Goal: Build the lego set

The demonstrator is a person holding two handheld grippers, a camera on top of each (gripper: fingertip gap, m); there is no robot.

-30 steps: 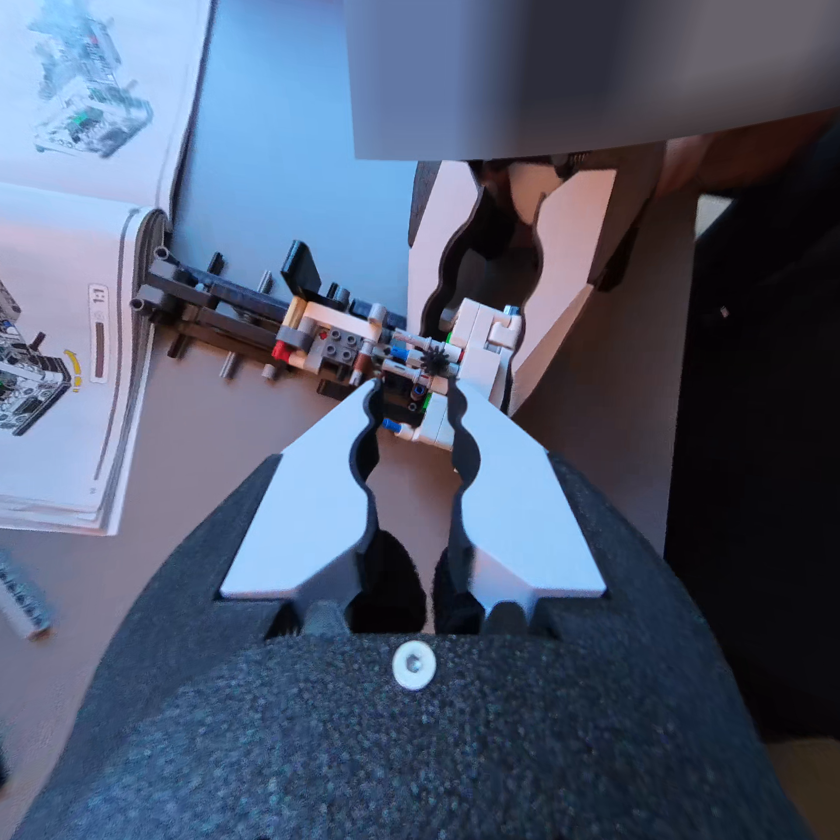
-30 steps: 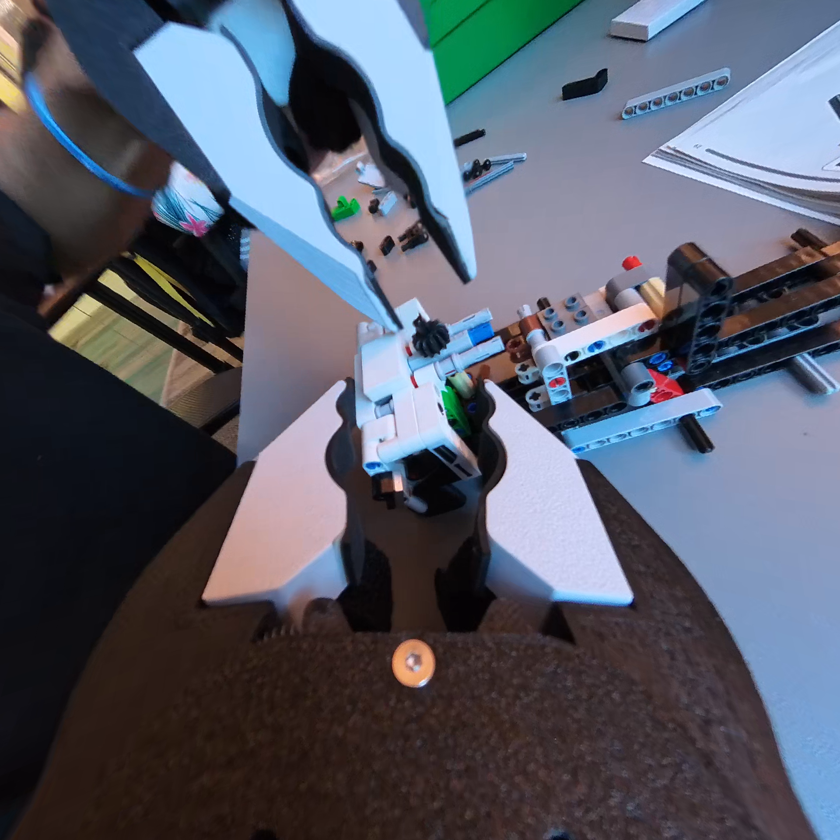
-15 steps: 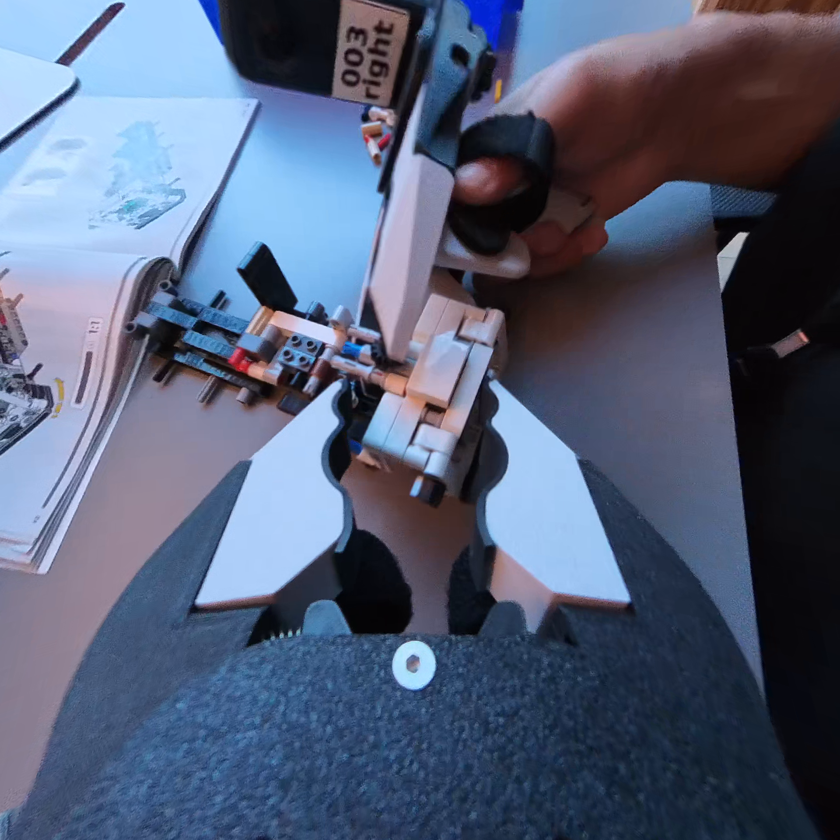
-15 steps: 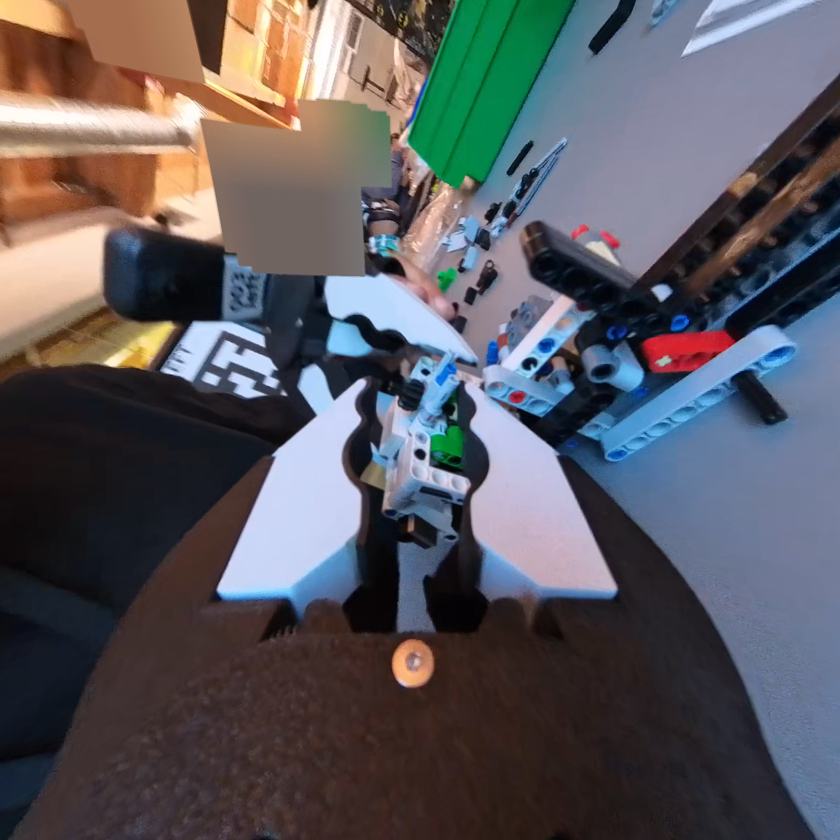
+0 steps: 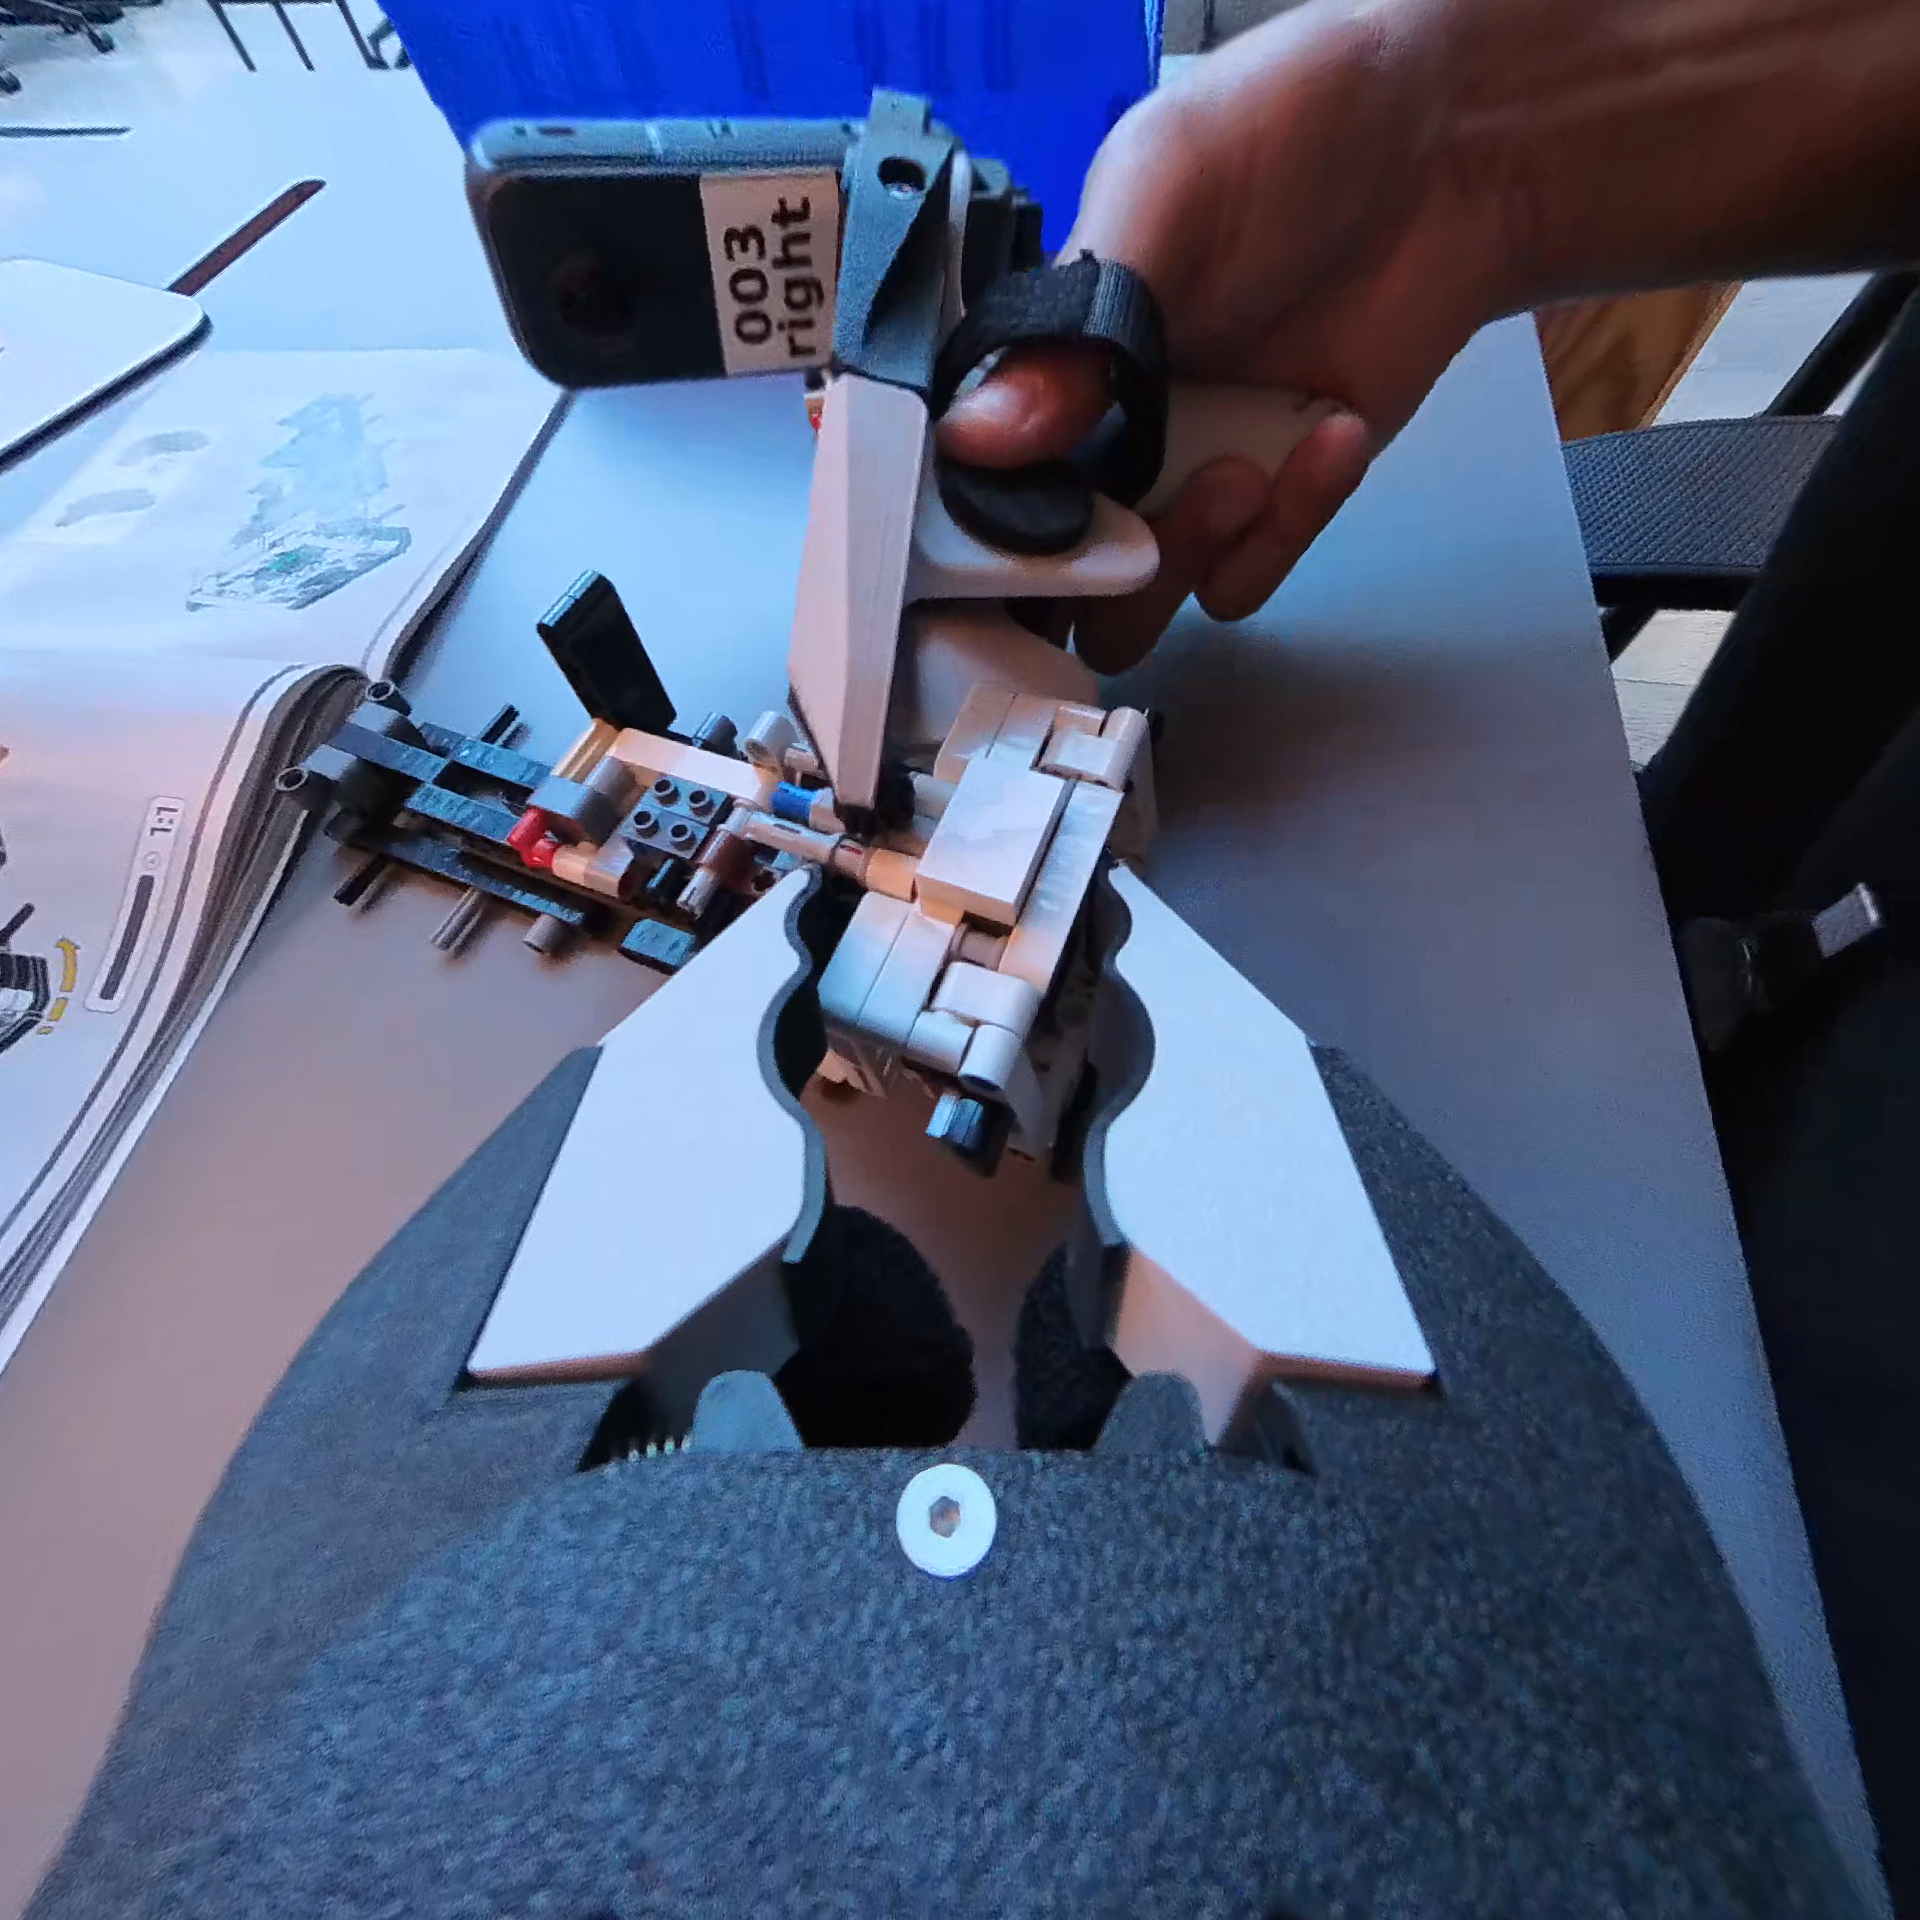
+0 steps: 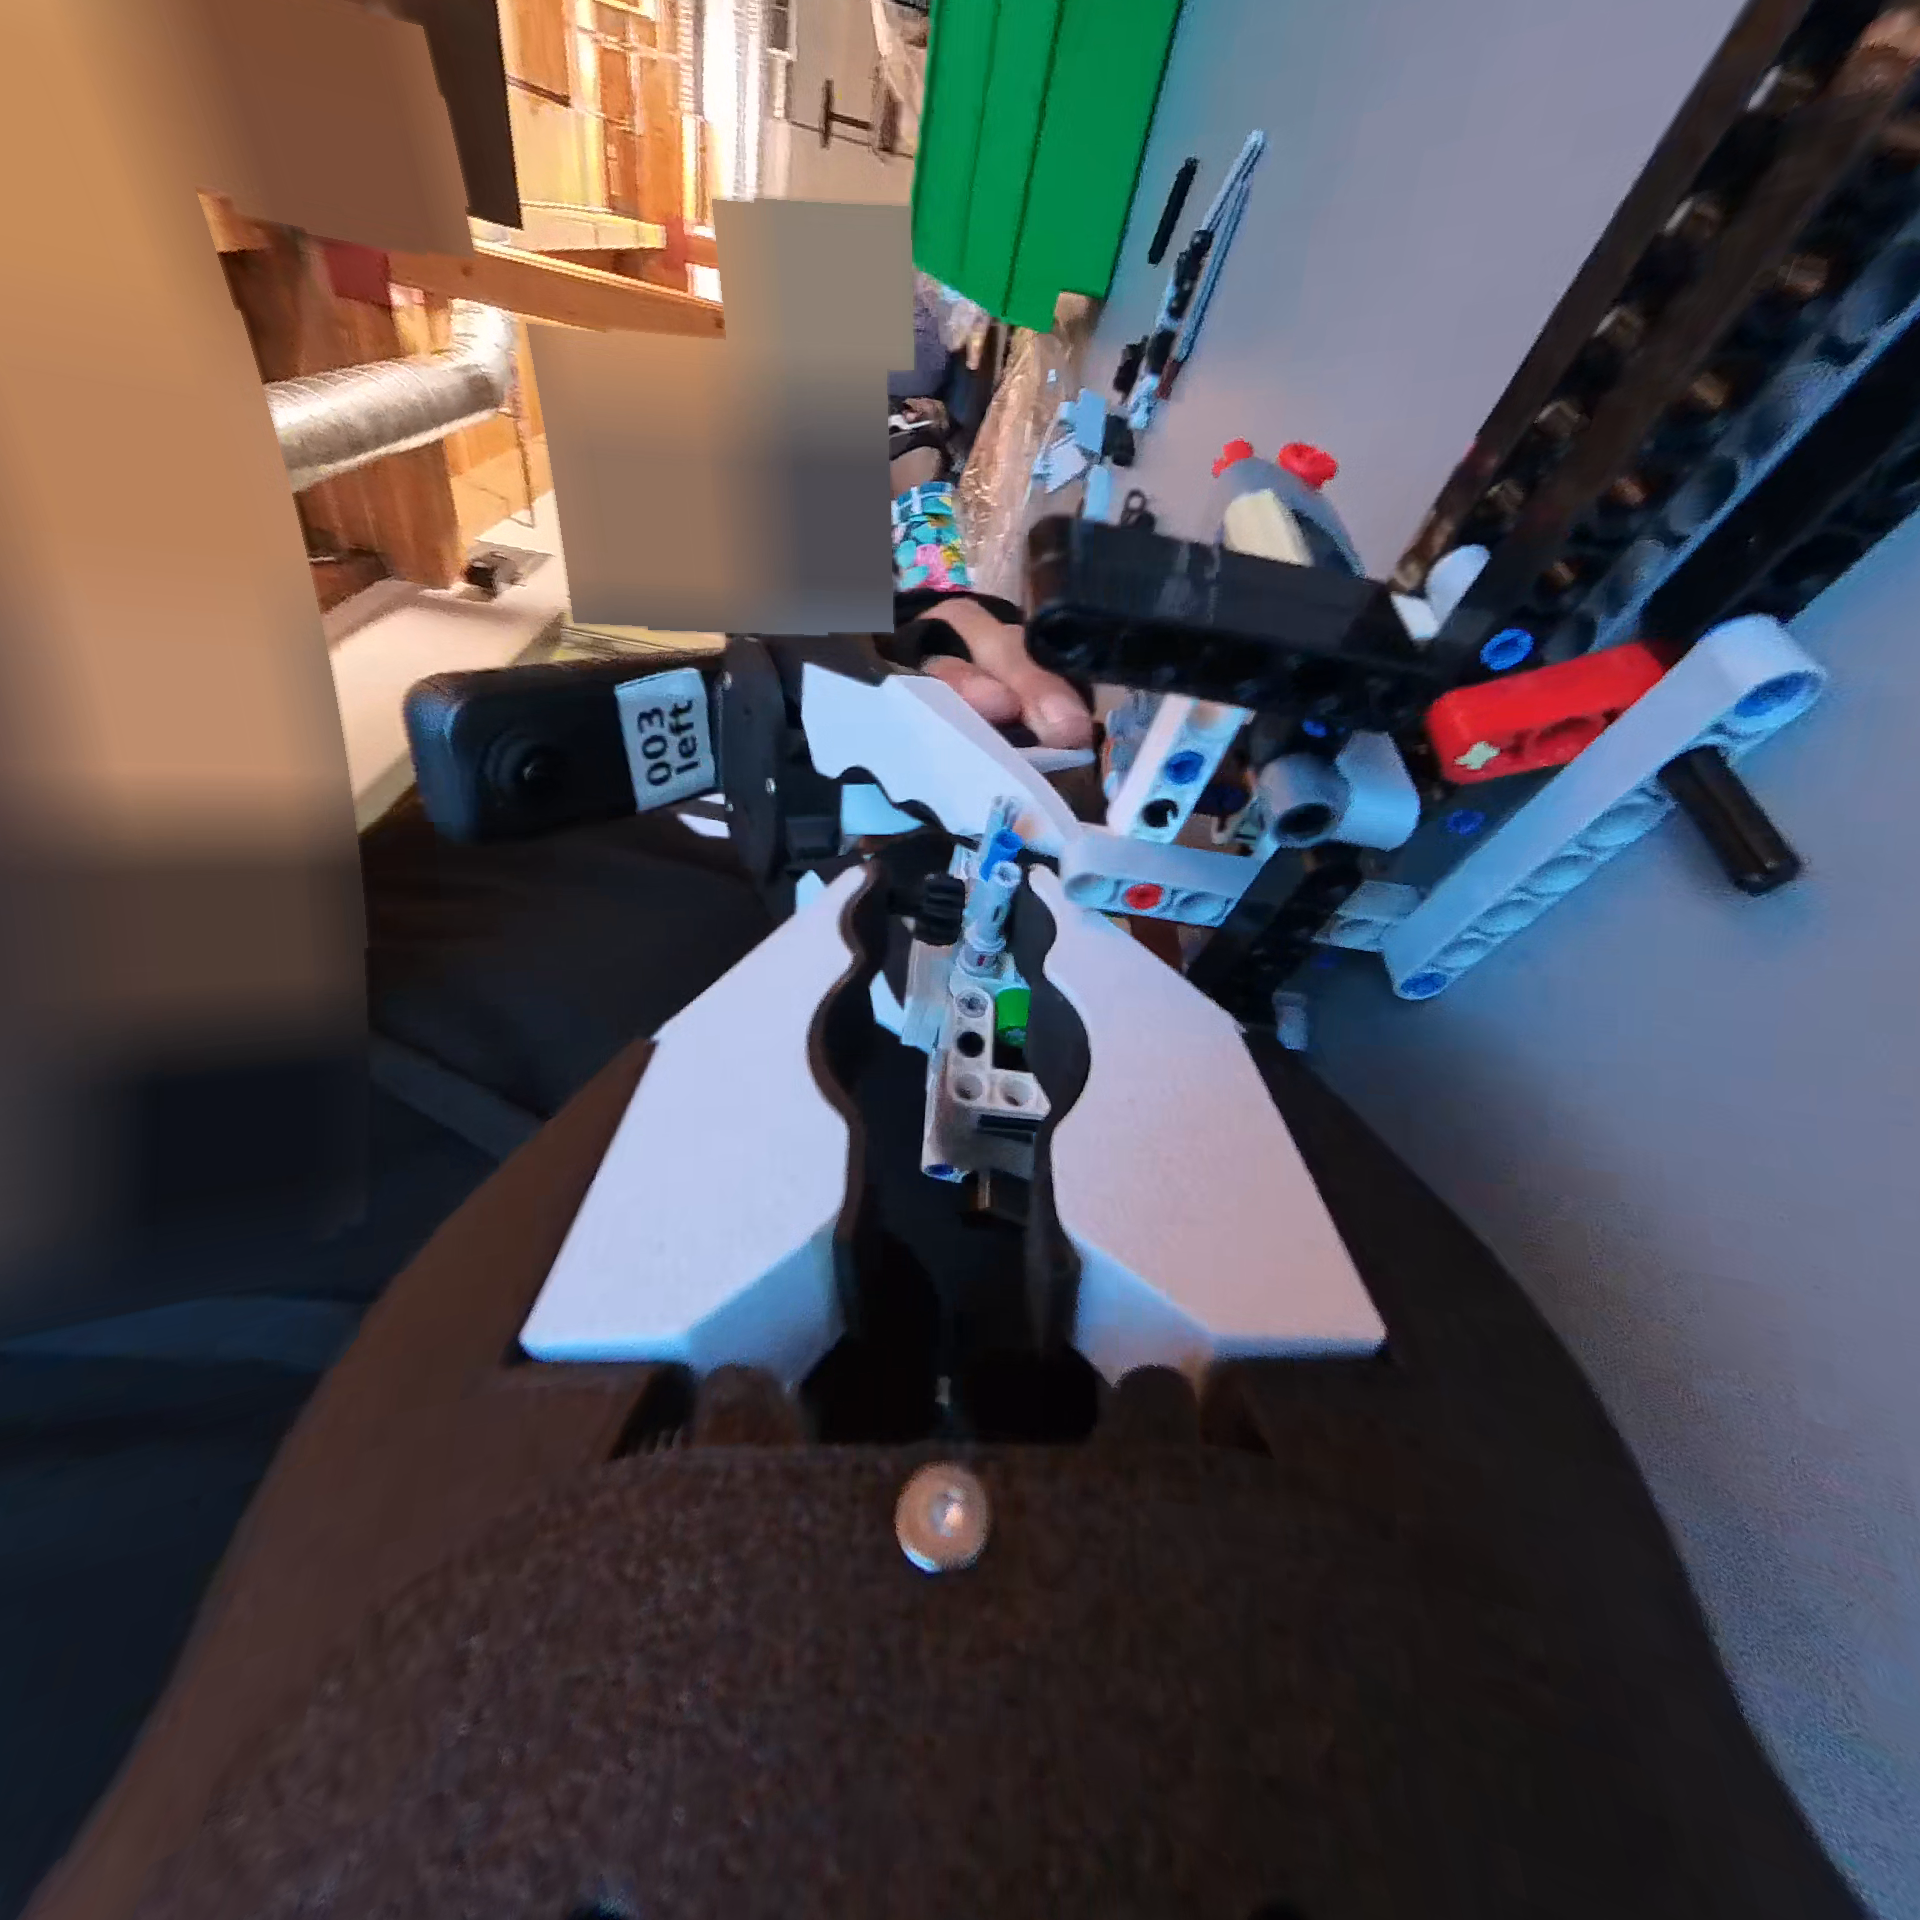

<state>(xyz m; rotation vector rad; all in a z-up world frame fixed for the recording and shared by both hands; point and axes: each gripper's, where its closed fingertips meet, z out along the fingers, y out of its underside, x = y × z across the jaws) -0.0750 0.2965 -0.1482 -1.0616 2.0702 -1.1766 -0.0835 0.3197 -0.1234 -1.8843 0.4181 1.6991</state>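
Observation:
A long lego model (image 5: 644, 800) of black beams and white parts lies on the grey table. Its chunky white block end (image 5: 997, 883) sits between the jaws of my left gripper (image 5: 956, 883), which is shut on it. My right gripper (image 5: 868, 805) comes down from above, seen edge-on, with its tips at a small black gear on the model. In the right wrist view my right gripper (image 6: 951, 883) is shut on a narrow white holed part (image 6: 982, 1060) of the model (image 6: 1507, 748), beside the gear (image 6: 940, 904). The left gripper (image 6: 935, 727) shows just behind it.
An open instruction booklet (image 5: 208, 540) lies left of the model. A blue box (image 5: 779, 62) stands at the back. A green box (image 6: 1029, 156) and several loose parts (image 6: 1101, 436) lie farther along the table. The table edge (image 5: 1600, 727) runs close on the right. My two grippers' fingertips are within a few centimetres of each other.
My left gripper has opened wider and moved from the gear onto the white block. My right gripper has rolled on its side and narrowed its hold.

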